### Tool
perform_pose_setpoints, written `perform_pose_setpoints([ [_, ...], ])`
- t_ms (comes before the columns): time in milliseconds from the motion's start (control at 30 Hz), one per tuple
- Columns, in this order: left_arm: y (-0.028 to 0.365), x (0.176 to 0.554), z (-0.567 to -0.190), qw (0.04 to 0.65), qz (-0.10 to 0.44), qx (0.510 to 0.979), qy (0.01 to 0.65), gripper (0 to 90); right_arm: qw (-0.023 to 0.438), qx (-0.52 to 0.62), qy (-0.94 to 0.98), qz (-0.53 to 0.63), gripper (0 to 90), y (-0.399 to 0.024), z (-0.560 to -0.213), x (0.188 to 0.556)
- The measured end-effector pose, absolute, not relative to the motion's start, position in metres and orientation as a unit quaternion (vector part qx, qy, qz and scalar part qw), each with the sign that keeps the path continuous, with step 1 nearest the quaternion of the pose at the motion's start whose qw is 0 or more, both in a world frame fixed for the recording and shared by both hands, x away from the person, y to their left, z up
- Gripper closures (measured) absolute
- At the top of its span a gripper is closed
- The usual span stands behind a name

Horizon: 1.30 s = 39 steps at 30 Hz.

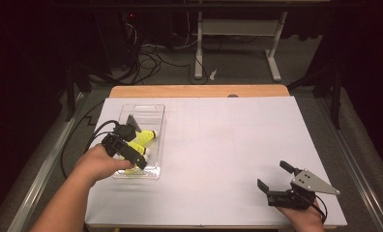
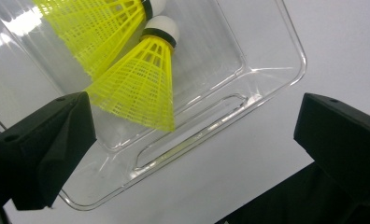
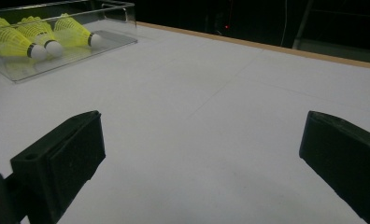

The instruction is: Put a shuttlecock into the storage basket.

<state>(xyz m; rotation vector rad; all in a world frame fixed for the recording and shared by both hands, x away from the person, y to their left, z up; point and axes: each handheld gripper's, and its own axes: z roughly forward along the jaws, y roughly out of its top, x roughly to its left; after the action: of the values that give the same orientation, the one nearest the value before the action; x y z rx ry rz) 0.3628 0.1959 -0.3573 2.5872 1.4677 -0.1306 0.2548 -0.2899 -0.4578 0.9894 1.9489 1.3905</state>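
dark room, white-covered bench. left forearm reaches in over clear tray at bench's left; left gripper fingers spread wide, holding nothing, above yellow shuttlecocks lying in the tray. right gripper rests near bench's front right, fingers wide open, empty.

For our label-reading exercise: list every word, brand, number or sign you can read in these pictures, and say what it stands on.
None: no readable text on the yellow shuttlecocks, the clear tray, the white table cover or either hand-held gripper.
A small red light glows in the dark background; it carries no lettering.
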Motion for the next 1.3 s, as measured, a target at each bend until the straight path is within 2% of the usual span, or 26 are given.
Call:
perform_pose_setpoints([
  [267,0.203,0.358,-0.364,0.123,-0.035,0.858,0.497,0.3,0.272,0.368,0.724,0.516,0.9,-0.290,-0.458,0.255],
  [600,0.207,0.347,-0.375,0.174,0.009,0.853,0.492,0.3,0.272,0.368,0.725,0.515,0.9,-0.289,-0.458,0.255],
  [1067,0.221,0.323,-0.398,0.307,0.083,0.825,0.467,0.3,0.270,0.369,0.726,0.513,0.9,-0.289,-0.460,0.256],
  [1233,0.221,0.310,-0.403,0.382,0.109,0.791,0.466,0.3,0.269,0.371,0.726,0.512,0.9,-0.288,-0.461,0.257],
  [1267,0.227,0.309,-0.402,0.372,0.120,0.809,0.439,0.3,0.269,0.371,0.726,0.512,0.9,-0.288,-0.461,0.257],
  [1300,0.228,0.307,-0.403,0.382,0.125,0.805,0.437,0.3,0.270,0.371,0.726,0.512,0.8,-0.288,-0.462,0.257],
])
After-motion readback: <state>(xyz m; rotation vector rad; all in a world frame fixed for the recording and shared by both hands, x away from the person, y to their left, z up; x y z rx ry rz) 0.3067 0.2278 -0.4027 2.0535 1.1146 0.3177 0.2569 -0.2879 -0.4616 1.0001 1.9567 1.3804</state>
